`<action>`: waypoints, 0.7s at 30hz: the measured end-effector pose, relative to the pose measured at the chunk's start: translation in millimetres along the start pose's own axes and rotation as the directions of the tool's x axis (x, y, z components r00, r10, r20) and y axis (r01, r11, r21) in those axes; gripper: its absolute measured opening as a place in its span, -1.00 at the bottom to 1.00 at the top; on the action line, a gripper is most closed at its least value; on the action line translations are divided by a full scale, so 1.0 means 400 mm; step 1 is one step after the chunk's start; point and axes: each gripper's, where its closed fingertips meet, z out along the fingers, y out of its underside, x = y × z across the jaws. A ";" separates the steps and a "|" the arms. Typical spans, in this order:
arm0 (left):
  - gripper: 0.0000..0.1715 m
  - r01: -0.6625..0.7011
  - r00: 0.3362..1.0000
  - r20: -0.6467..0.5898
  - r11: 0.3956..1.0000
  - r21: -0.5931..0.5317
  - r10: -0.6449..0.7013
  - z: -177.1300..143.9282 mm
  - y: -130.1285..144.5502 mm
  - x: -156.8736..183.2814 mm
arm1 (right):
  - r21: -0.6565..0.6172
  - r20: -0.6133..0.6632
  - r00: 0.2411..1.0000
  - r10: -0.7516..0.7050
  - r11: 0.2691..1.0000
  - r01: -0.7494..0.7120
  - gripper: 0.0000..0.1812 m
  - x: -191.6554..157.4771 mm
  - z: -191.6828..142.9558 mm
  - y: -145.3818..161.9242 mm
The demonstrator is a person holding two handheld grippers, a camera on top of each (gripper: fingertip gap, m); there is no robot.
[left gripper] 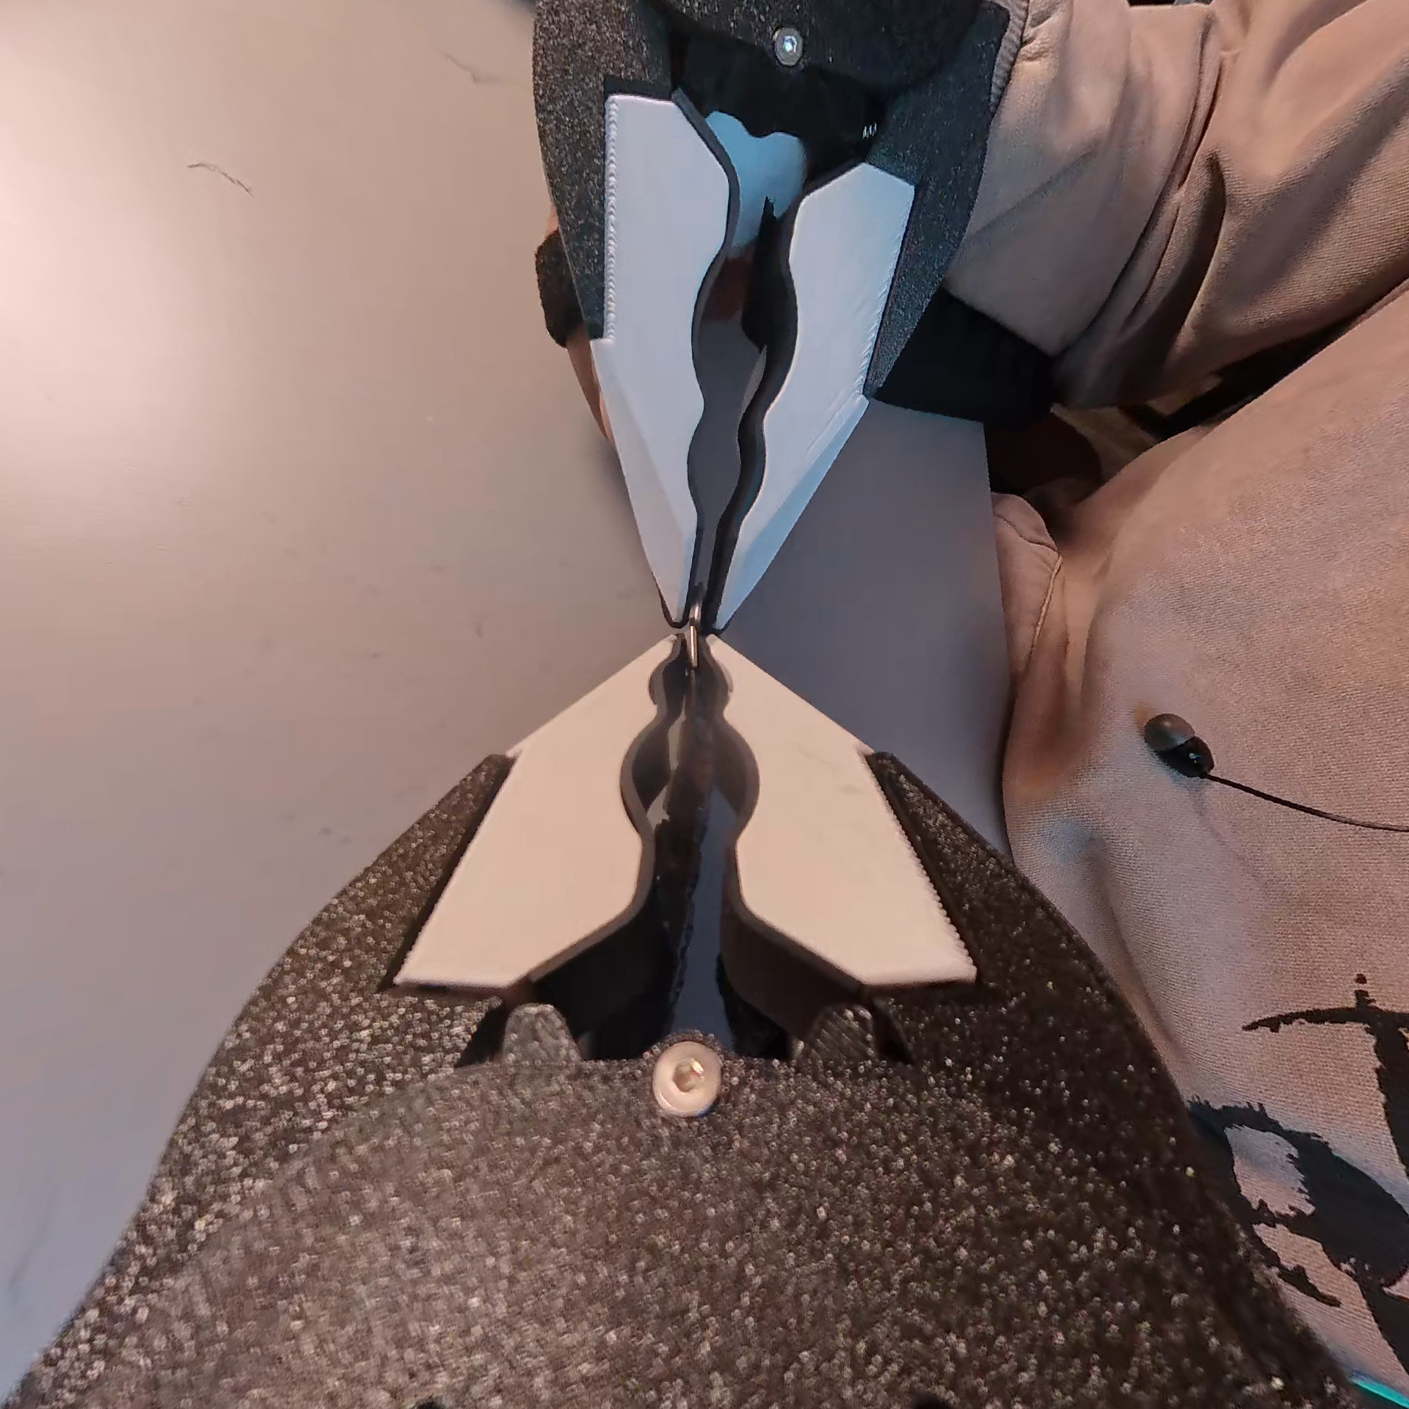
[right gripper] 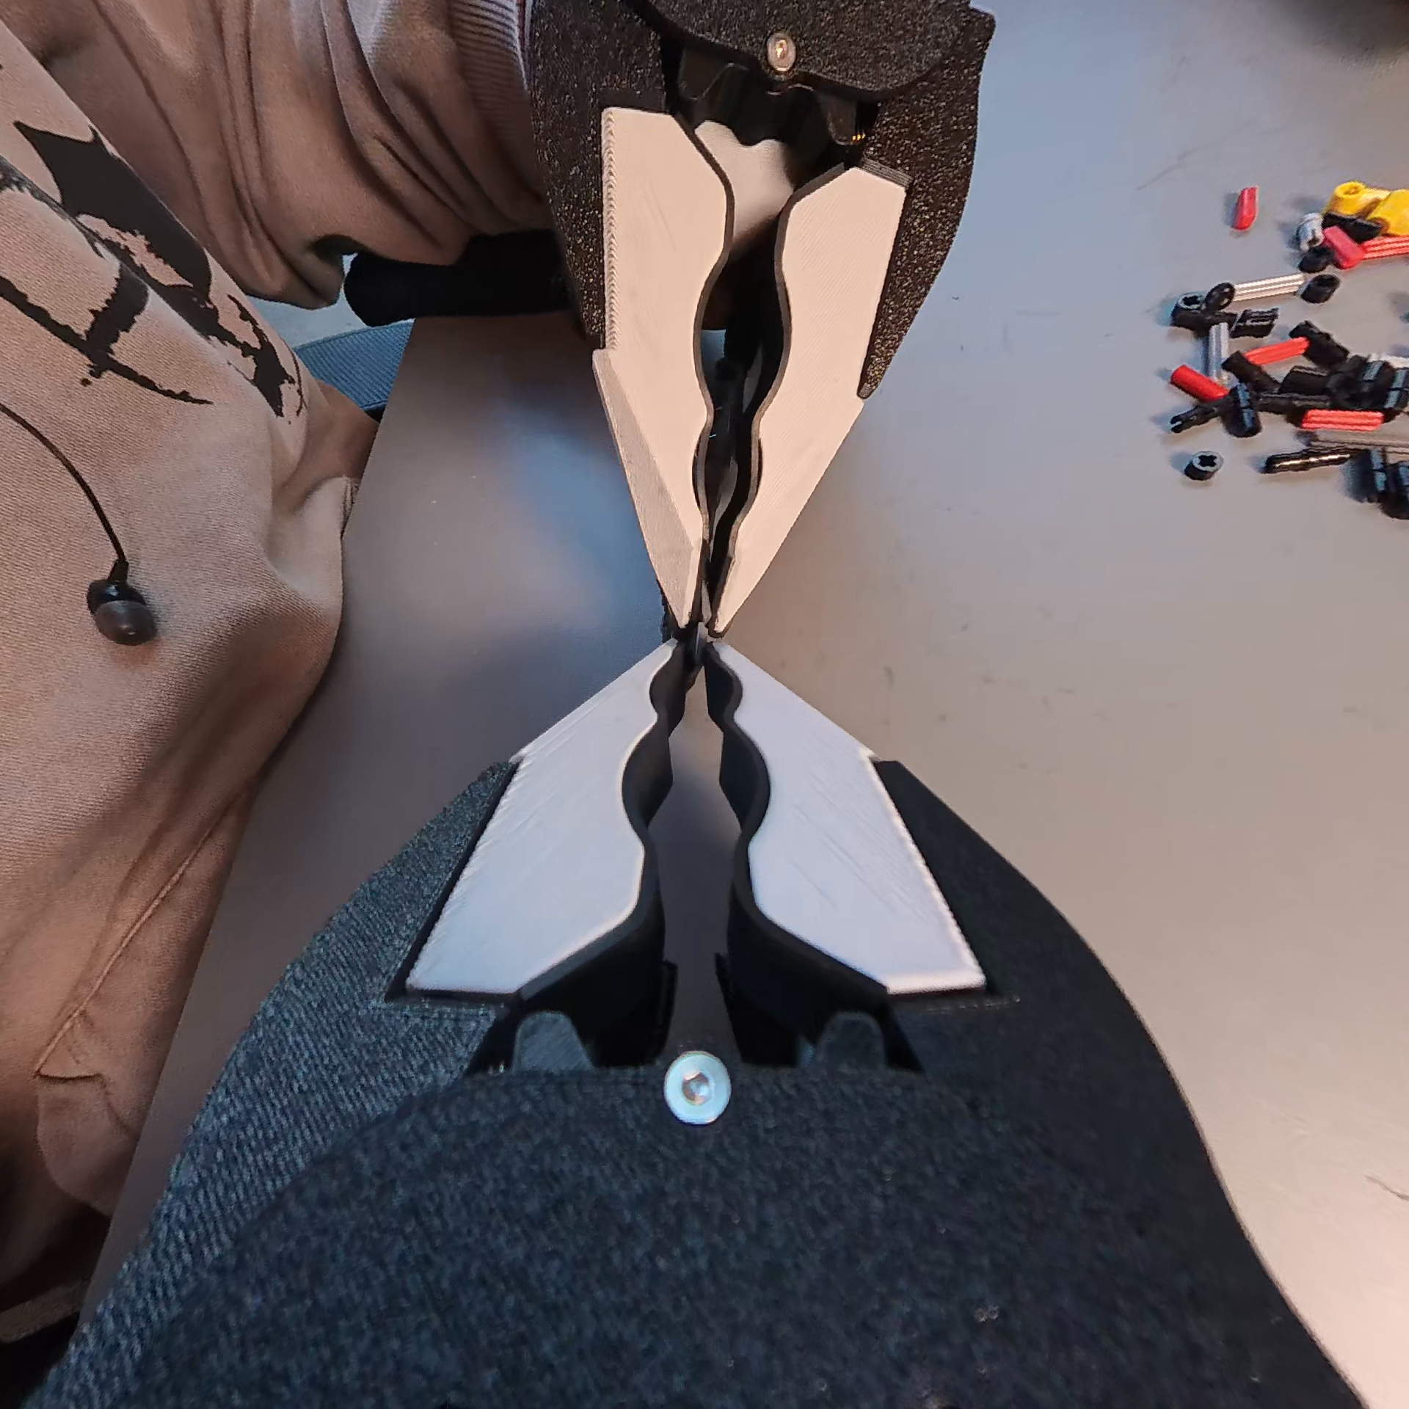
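A pale grey desk (right gripper: 991,762) fills the background. Its surface is matte, faintly scuffed. Soft light brightens its far left side.

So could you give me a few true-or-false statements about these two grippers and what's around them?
1. The left gripper and right gripper meet tip to tip. True.
2. Both pinch one small dark metal ring. True.
3. The pile of small red, black and grey plastic building pieces lies directly under the grippers. False: it lies off to the side on the pale grey table.
4. The person wears a blue shirt. False: a tan sweatshirt with black print.
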 end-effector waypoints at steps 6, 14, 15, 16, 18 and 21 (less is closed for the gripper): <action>-0.98 0.004 0.999 0.046 1.000 -0.004 -0.004 -0.002 0.002 -0.016 | -0.011 -0.051 0.999 -0.019 1.000 0.018 -0.98 0.016 0.004 0.001; -0.98 0.041 0.997 0.070 0.999 0.011 -0.042 -0.022 0.003 -0.039 | -0.067 -0.202 0.958 -0.206 0.978 0.196 -0.99 0.030 0.011 -0.018; -0.98 0.040 0.997 0.070 0.999 0.009 -0.040 -0.022 0.003 -0.039 | -0.066 -0.203 0.956 -0.212 0.977 0.203 -0.99 0.029 0.011 -0.019; -0.98 0.039 0.997 0.074 0.999 0.007 -0.039 -0.021 0.003 -0.039 | -0.065 -0.206 0.954 -0.219 0.976 0.209 -0.99 0.028 0.011 -0.018; -0.95 0.040 0.977 0.211 0.999 -0.005 -0.038 -0.030 0.007 -0.096 | -0.035 -0.106 0.963 -0.249 0.968 0.247 -1.00 -0.020 0.017 -0.023; -0.98 0.017 0.984 0.177 1.000 0.004 -0.018 -0.051 -0.003 -0.088 | -0.092 -0.155 0.909 -0.387 0.922 0.377 -1.00 -0.062 0.051 -0.044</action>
